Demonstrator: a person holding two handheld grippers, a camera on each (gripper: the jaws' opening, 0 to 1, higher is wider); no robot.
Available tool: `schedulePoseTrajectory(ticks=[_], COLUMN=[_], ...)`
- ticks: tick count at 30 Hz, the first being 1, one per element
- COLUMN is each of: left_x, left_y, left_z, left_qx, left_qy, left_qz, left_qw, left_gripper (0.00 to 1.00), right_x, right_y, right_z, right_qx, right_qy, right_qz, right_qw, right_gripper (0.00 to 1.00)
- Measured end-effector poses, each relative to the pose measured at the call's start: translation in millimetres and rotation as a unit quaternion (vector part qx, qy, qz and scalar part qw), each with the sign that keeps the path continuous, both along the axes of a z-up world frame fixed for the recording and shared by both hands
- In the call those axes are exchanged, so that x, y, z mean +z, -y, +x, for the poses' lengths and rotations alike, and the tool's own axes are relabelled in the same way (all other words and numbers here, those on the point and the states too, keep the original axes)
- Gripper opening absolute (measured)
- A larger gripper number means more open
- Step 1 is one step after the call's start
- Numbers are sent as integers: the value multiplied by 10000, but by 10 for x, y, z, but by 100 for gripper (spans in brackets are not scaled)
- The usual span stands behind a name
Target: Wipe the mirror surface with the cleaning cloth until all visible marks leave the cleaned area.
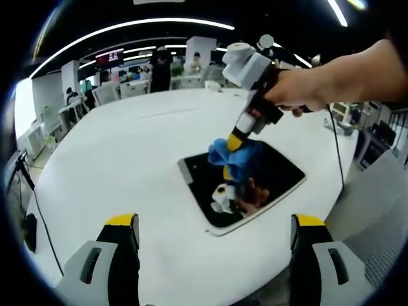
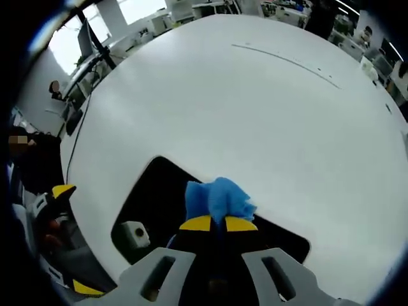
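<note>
The right claw [image 2: 218,223] is clenched on the blue cleaning cloth [image 2: 217,196], pressing it onto the mirror [image 1: 280,167] on the white worktop [image 1: 127,153]; the left claw [image 1: 213,239] hangs released nearby.

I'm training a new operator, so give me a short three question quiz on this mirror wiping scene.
1. True or false: the right gripper is shut on the blue cloth.
2. The mirror lies on: A) a white table, B) a shelf, C) the floor?
3. How do the left gripper's jaws stand?

Key: 1 true. 2 A. 3 Open, holding nothing, apart from the mirror.
</note>
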State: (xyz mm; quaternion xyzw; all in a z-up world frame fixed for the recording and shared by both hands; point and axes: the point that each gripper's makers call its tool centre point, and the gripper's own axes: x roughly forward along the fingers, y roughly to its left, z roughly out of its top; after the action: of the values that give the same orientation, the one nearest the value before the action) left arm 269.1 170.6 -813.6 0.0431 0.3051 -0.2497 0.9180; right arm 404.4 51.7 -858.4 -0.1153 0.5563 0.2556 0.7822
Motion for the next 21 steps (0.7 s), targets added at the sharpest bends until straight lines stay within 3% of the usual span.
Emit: schedulePoseTrajectory(ticks=[21], left_x=[-15], left_y=[14], left_z=[4], left_qx=[-41], left_qy=[3], left_qz=[43], left_qw=[10000], left_gripper=[99], right_x=[16], right_y=[169], right_z=[0], right_qx=[-108], right_qy=[-12], right_qz=[-63], right_qw=[9999], right_gripper=[0])
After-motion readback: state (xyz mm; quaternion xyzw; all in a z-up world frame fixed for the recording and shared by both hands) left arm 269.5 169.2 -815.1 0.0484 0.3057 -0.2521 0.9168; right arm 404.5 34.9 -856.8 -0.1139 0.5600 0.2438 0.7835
